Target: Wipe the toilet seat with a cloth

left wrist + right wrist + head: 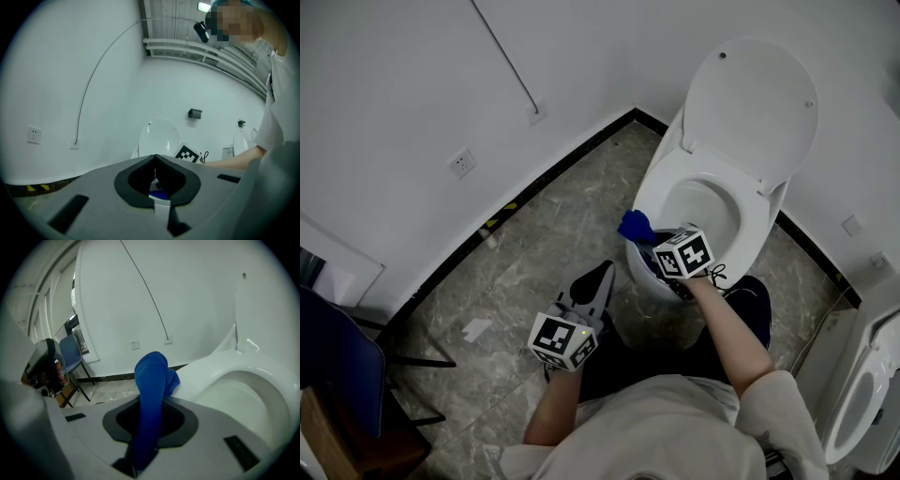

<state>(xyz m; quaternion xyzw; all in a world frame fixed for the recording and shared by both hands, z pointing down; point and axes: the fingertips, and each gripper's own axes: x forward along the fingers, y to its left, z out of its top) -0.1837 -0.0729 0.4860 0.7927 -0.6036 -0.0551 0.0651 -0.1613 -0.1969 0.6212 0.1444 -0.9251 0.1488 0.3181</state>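
The right gripper has its jaws pinched tight on a bright blue soft cloth. The cloth's bunched end pokes out past the jaw tips, at the outer front-left edge of the white oval plastic toilet seat. The left gripper has its jaws pressed together with nothing between them. It hangs well back from the seat, to its front left, above the grey marbled tile floor. Behind the seat, the white rounded lid stands raised.
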